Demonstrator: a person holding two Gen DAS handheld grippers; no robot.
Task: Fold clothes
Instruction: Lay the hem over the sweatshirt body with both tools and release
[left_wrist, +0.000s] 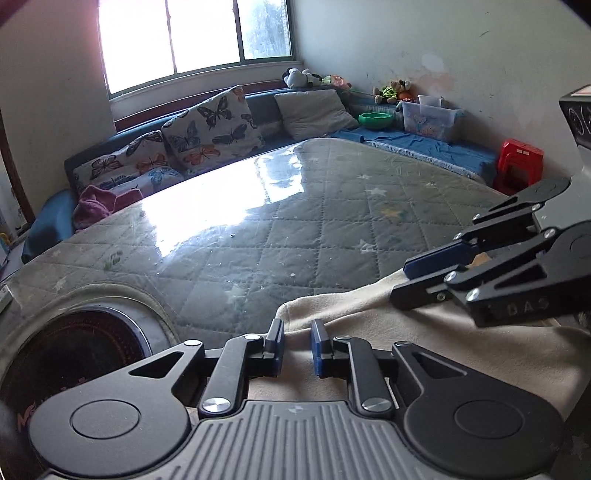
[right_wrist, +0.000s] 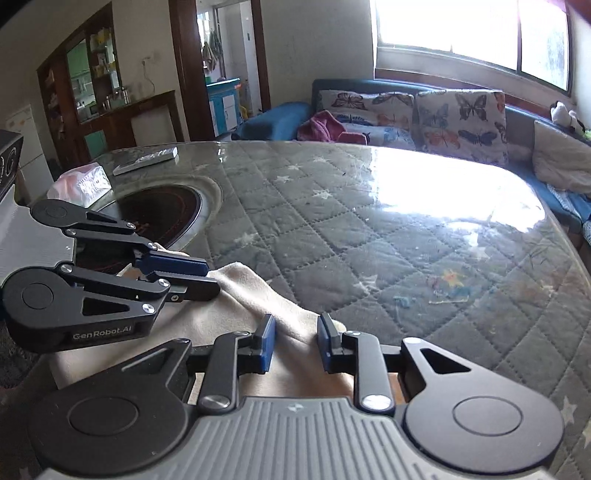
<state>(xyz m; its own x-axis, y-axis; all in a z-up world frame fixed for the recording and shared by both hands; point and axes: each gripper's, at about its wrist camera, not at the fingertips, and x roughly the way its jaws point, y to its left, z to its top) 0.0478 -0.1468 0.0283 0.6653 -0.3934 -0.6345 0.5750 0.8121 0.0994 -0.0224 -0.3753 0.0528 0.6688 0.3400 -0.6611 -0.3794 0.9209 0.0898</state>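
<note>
A cream cloth lies at the near edge of the glass-topped quilted table; it also shows in the right wrist view. My left gripper is open, its blue pads either side of a raised fold at the cloth's far edge. My right gripper is open too, straddling a ridge of the same cloth. Each gripper shows in the other's view: the right at the cloth's right edge, the left at its left edge.
A round dark stove insert is set in the table at left. A remote and a plastic packet lie beyond it. A sofa with butterfly cushions, a red stool and a storage bin surround the table.
</note>
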